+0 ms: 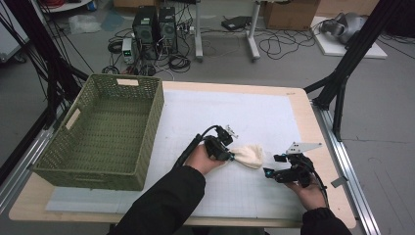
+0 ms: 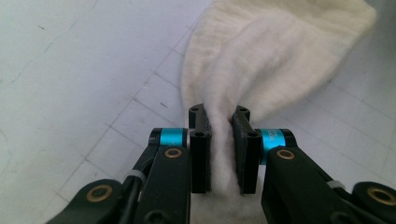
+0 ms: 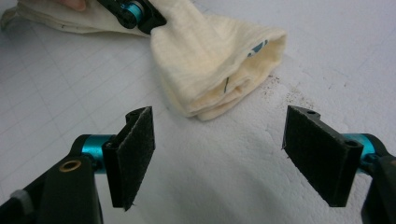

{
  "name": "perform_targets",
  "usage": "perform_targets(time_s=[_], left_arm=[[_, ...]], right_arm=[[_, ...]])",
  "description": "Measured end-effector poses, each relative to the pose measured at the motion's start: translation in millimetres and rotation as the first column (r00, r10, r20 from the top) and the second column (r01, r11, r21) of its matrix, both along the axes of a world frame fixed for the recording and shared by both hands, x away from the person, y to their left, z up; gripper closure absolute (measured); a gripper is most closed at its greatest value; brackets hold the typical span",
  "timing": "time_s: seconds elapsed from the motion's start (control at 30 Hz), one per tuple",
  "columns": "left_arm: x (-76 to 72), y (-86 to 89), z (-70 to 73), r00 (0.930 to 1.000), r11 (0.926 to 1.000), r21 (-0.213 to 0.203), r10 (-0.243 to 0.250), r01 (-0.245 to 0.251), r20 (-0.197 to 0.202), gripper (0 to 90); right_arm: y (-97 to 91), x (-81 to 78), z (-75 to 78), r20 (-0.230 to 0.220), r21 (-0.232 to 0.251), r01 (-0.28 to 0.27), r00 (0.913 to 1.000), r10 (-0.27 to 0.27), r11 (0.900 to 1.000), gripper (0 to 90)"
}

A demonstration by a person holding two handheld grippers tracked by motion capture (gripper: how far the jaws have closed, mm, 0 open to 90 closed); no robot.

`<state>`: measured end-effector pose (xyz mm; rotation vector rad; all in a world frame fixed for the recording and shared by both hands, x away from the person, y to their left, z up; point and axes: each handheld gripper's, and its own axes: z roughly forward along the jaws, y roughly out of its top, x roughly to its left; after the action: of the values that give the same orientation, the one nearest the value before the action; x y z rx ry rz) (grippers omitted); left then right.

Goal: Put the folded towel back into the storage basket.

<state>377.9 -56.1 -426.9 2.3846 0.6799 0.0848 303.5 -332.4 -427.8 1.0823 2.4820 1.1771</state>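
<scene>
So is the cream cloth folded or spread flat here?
Folded: the cream cloth shows stacked layers at its end, bunched where the left gripper pinches it.

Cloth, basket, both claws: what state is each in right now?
Cloth: bunched, lying on the mat, one end pinched.
Basket: upright, nothing inside.
Left claw: shut on the cloth.
Right claw: open, holding nothing, short of the cloth.

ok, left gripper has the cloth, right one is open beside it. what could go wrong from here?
1. The left gripper pinches only a bunched neck of the cream cloth; a lift could let it slip out.
2. The loose folded end hangs free toward the open right gripper, so the folds may fall open.
3. The green basket sits far to the left; a dangling cloth could drag over the mat or catch its rim.
</scene>
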Motion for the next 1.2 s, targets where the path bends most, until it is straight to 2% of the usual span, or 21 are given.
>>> perform_targets(time_s=[0.2,0.47,0.67,0.9,1.1,1.2], left_arm=[[0.3,2.4,1.4,0.9999,1.0000,0.008,-0.004,0.004,-0.012,79.6],[0.7,9.9,4.0,0.9992,0.9999,0.004,0.017,-0.016,-0.037,79.7],[1.1,18.2,7.1,0.9987,0.9989,0.011,0.047,-0.047,-0.021,79.7],[2.8,30.3,6.1,0.9957,0.9964,-0.003,0.084,-0.084,-0.039,79.7],[3.1,33.6,8.4,0.9924,0.9930,-0.016,0.116,-0.117,-0.041,79.7],[4.5,37.1,11.8,0.9878,0.9880,-0.051,0.142,-0.146,-0.064,79.7]], right_arm=[[0.2,-1.9,2.0,0.009,0.013,0.005,0.9999,-0.005,0.9999,22.5],[-0.9,-2.5,2.2,0.012,0.020,0.008,0.9999,-0.008,0.9998,22.0],[-0.5,-2.2,2.2,0.014,0.022,0.003,0.9999,-0.004,0.9997,22.0],[1.8,-0.9,1.6,0.013,0.020,-0.006,0.9999,0.005,0.9998,21.9],[2.5,0.1,0.8,0.015,0.020,-0.009,0.9999,0.009,0.9998,21.2],[2.4,0.4,0.7,0.014,0.022,-0.007,0.9999,0.007,0.9997,20.4]])
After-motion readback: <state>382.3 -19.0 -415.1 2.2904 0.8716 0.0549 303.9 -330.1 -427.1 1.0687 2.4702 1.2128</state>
